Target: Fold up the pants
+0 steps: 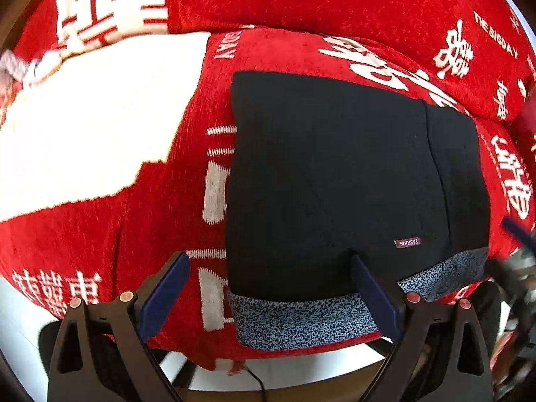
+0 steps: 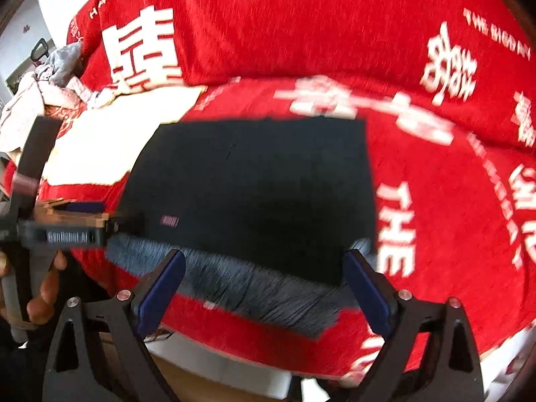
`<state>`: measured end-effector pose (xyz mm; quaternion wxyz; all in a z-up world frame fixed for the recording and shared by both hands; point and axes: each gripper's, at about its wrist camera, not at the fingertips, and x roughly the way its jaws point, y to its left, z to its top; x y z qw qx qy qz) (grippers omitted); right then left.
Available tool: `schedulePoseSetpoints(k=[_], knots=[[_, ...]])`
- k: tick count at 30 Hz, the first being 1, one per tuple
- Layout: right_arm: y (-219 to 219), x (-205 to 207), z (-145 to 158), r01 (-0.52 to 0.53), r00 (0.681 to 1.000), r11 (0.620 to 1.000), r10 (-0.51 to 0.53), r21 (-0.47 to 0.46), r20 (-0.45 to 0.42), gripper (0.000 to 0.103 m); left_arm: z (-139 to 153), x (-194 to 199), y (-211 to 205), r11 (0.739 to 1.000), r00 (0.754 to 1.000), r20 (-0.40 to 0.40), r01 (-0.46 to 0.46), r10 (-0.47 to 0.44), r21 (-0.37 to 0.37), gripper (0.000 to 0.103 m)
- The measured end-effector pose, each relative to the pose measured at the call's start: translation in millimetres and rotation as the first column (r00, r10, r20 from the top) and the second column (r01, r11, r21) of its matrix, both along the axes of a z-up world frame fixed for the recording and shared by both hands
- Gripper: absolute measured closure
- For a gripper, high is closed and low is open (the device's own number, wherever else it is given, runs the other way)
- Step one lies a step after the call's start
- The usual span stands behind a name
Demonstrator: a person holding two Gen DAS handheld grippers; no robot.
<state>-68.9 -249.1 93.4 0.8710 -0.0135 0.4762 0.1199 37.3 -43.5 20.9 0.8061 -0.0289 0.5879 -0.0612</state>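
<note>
Black pants [image 1: 335, 174] lie folded into a flat rectangle on the red sofa cover, with a speckled grey-blue waistband [image 1: 301, 318] along the near edge and a small "FASHION" label. My left gripper [image 1: 268, 288] is open and empty, just above the waistband at the sofa's front edge. In the right wrist view the same pants [image 2: 254, 187] lie ahead, blurred by motion. My right gripper [image 2: 264, 284] is open and empty over the waistband [image 2: 241, 288]. The left gripper [image 2: 67, 224] shows at the left of that view, held by a hand.
A red sofa cover [image 1: 335, 0] with white characters covers seat and backrest. A white patch [image 1: 93, 127] lies left of the pants. Crumpled light clothes [image 2: 43, 83] sit at the far left end. The floor [image 1: 301, 372] shows below the seat's front edge.
</note>
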Motion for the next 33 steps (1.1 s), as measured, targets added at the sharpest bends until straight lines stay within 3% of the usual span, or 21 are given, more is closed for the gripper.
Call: schedulePoseSetpoints(k=[4, 9, 13, 20, 25, 29, 33], knots=[[7.0, 36.1, 4.7, 0.028, 1.0, 0.995, -0.028, -0.099, 0.003, 0.006, -0.5, 7.0, -7.2, 1.0, 1.0, -0.004, -0.004, 0.004, 0.003, 0.006], [15.4, 80.9, -12.6, 0.019, 0.997, 0.995, -0.026, -0.095, -0.07, 0.006, -4.6, 5.2, -3.6, 1.0, 1.0, -0.001, -0.003, 0.003, 0.01, 0.006], [19.9, 100.0, -40.5, 0.023, 0.987, 0.99, -0.044, -0.137, -0.152, 0.0, -4.8, 2.9, -0.8, 0.999, 1.0, 0.002, -0.003, 0.003, 0.032, 0.001], [9.3, 62.0, -15.6, 0.094, 0.991, 0.981, -0.109, -0.168, -0.083, 0.0, 4.2, 0.6, -2.0, 1.0, 1.0, 0.012, -0.011, 0.011, 0.009, 0.001], [-4.9, 28.8, -24.2, 0.174, 0.976, 0.971, -0.192, -0.166, -0.102, 0.0, 2.4, -2.3, -25.1, 0.998, 0.998, 0.023, 0.052, -0.052, 0.032, 0.001], [-10.7, 25.4, -47.4, 0.17, 0.963, 0.979, -0.189, -0.112, -0.192, 0.0, -9.1, 5.0, -27.9, 0.999, 0.999, -0.011, 0.047, -0.047, -0.01, 0.0], [-31.8, 21.6, -33.8, 0.199, 0.966, 0.98, -0.2, -0.023, -0.165, 0.0, 4.1, 8.8, -7.0, 1.0, 1.0, 0.015, 0.023, -0.022, -0.021, 0.0]])
